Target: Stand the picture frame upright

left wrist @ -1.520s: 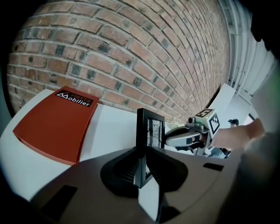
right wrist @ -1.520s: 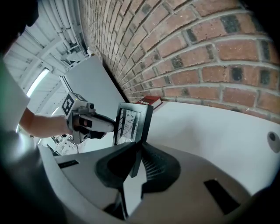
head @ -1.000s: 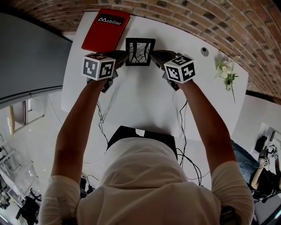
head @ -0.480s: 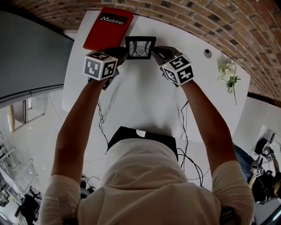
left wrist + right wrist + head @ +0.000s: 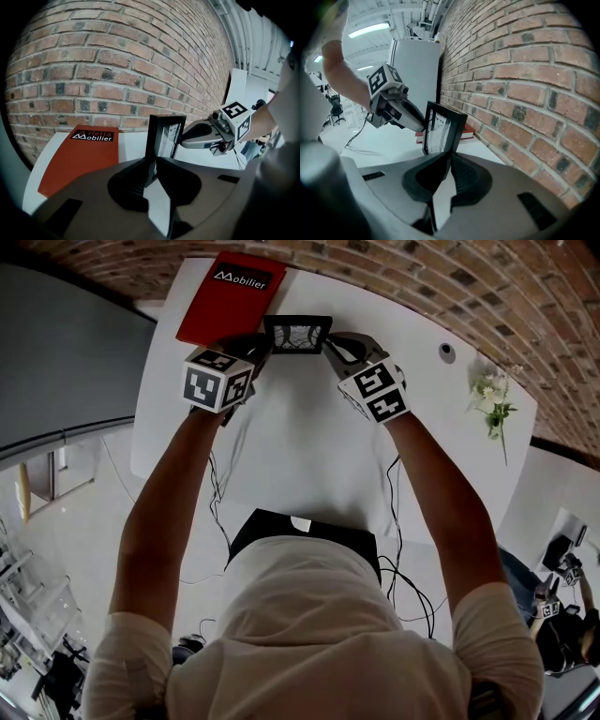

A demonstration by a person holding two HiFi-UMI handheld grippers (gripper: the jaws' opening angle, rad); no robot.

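Tipping steeper than before, the picture frame (image 5: pixel 298 334) sits clamped by left claw (image 5: pixel 264 343) and right claw (image 5: pixel 331 341).

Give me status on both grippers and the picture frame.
Left gripper, right gripper: each shut on a side edge of the picture frame. Frame near upright. Red book to its left, clear of it.

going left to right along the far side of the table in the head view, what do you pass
red Mobilier catalogue → picture frame → small round fitting in the tabletop → sprig of white flowers
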